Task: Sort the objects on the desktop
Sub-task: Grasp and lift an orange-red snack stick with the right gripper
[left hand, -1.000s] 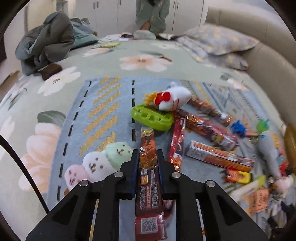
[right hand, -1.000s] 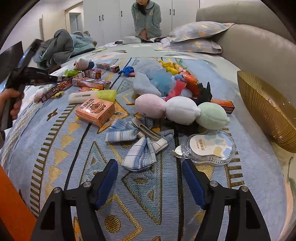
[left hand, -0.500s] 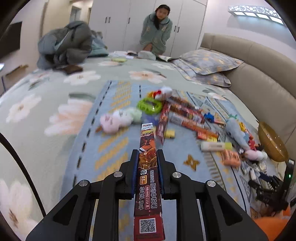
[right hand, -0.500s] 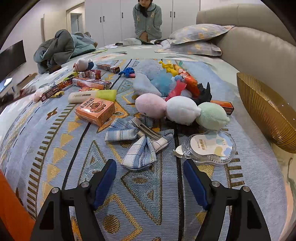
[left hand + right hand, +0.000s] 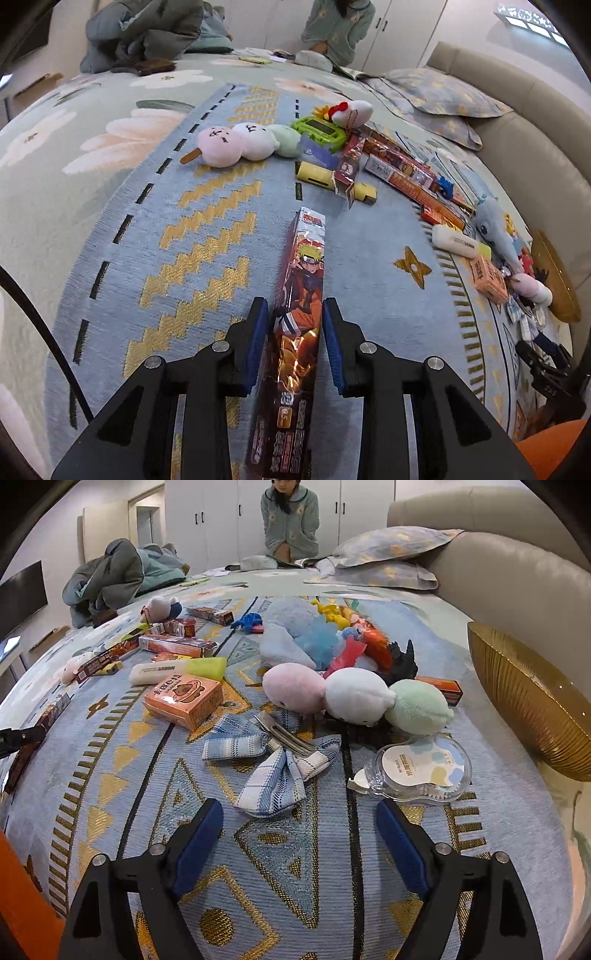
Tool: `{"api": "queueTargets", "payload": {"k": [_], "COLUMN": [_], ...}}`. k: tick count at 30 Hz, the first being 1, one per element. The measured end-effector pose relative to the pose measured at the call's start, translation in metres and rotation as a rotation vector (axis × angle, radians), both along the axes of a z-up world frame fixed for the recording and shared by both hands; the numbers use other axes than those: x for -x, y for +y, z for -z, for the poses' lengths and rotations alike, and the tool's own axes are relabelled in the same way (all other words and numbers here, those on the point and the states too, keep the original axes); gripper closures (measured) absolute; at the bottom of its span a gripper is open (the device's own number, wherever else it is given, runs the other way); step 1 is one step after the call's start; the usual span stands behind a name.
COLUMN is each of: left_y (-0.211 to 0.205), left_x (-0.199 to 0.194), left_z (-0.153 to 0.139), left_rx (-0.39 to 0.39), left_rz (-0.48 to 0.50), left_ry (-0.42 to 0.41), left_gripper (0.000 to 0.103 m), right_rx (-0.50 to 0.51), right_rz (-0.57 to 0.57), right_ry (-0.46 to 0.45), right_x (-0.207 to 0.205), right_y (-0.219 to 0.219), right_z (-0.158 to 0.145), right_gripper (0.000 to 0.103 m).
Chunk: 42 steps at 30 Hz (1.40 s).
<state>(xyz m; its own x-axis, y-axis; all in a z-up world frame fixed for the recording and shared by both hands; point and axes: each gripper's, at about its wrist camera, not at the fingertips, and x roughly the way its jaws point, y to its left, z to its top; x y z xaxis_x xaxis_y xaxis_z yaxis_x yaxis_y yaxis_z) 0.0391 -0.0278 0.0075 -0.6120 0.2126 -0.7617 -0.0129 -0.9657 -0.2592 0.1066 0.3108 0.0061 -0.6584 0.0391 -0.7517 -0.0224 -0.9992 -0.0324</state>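
The long, glossy cartoon-printed box (image 5: 301, 295) lies flat on the woven rug (image 5: 207, 229), between the fingers of the left tool (image 5: 293, 325), which stand slightly apart from its sides. The right tool (image 5: 299, 834) hangs wide open, gripping nothing, above the rug near a soft plaid bow (image 5: 273, 760) and a clear plastic tape dispenser (image 5: 421, 771).

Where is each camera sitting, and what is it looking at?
Left wrist: sits on the left gripper, looking along its fingers at the long Naruto box between them, and toys beyond.
Right wrist: sits on the right gripper, open above the blue rug, facing the plaid bow and gold bowl.
Both show the orange capybara box, the rug and a seated person.
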Motion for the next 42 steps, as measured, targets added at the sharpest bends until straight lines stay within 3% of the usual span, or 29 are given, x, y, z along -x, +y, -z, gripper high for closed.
{"api": "queueTargets", "payload": {"k": [1,4,7,9,11,14,15,16,19,23,26,28,38,42], "left_y": [0.001,0.004,0.005,0.004,0.004,0.005,0.005,0.005,0.002,-0.001,-0.003,-0.005,-0.007,-0.007], "left_x": [-0.001,-0.005,-0.005,-0.005,-0.005,-0.006,-0.006,-0.006,-0.006,-0.007,-0.007,-0.007,-0.006,-0.006], "left_z": [0.001,0.002,0.003,0.004,0.005,0.005,0.005,0.005,0.007,0.008,0.009,0.009,0.010,0.010], "left_rx": [0.015,0.046,0.059,0.056,0.057,0.062,0.060,0.056,0.036,0.009,-0.011,-0.025,-0.051,-0.049], "left_rz": [-0.010,-0.017,-0.011,-0.012,-0.014,-0.014,-0.014,-0.013,-0.013,-0.013,-0.013,-0.012,-0.012,-0.011], "left_ry": [0.014,0.047,0.056,0.060,0.066,0.071,0.073,0.074,0.080,0.091,0.095,0.098,0.100,0.100], "left_gripper": [0.081,0.082,0.082,0.082,0.082,0.082,0.082,0.082,0.082,0.082,0.082,0.082,0.081,0.081], "right_rx": [0.000,0.004,0.048,0.022,-0.017,-0.063,-0.056,-0.030,0.003,0.051,0.043,0.037,-0.042,-0.029], "right_rz": [0.014,0.049,-0.017,-0.105,-0.220,-0.293,-0.303,-0.324,-0.329,-0.389,-0.414,-0.436,-0.510,-0.517], "right_ry": [-0.016,-0.049,0.028,0.073,0.086,0.084,0.079,0.057,-0.030,-0.171,-0.230,-0.261,-0.281,-0.262], "right_x": [0.001,-0.003,-0.016,-0.007,0.017,0.070,0.082,0.107,0.158,0.212,0.230,0.235,0.246,0.239], "right_y": [0.002,0.001,-0.014,-0.037,-0.064,-0.091,-0.093,-0.097,-0.102,-0.106,-0.107,-0.108,-0.130,-0.138], "right_z": [0.000,-0.012,-0.042,-0.065,-0.081,-0.093,-0.094,-0.094,-0.083,-0.057,-0.041,-0.033,-0.012,-0.018], "right_gripper": [0.007,0.006,0.006,0.006,0.006,0.007,0.012,0.027,0.045,0.047,0.060,0.062,0.062,0.080]}}
